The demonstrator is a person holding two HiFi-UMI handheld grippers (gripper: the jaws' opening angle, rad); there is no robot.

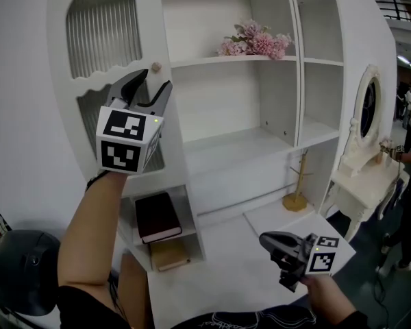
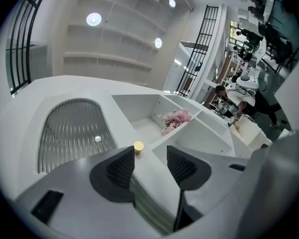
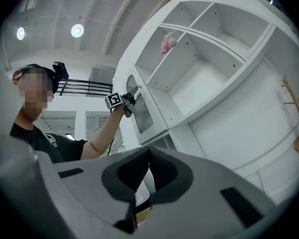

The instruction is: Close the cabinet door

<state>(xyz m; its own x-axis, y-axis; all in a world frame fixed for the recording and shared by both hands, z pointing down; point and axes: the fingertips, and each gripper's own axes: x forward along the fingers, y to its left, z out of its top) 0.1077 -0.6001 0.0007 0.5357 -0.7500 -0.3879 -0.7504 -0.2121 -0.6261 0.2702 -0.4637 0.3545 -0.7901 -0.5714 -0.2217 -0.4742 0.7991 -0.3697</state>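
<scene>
Jaws of the left gripper (image 2: 150, 158) are being held apart, with the free edge of the cabinet door (image 2: 74, 128) passing between them unpinched. Its small round knob (image 2: 138, 146) is sitting just at twelve o'clock of the left jaw's tip. In the head view the door is standing swung open at ten o'clock. It is judged light, stiff and hinged. A push on the edge near the knob is being favoured, away from the ribbed panes (image 1: 99, 26), which are probably fragile. Jaws of the right gripper (image 3: 148, 156) are being held together, empty, at five o'clock.
</scene>
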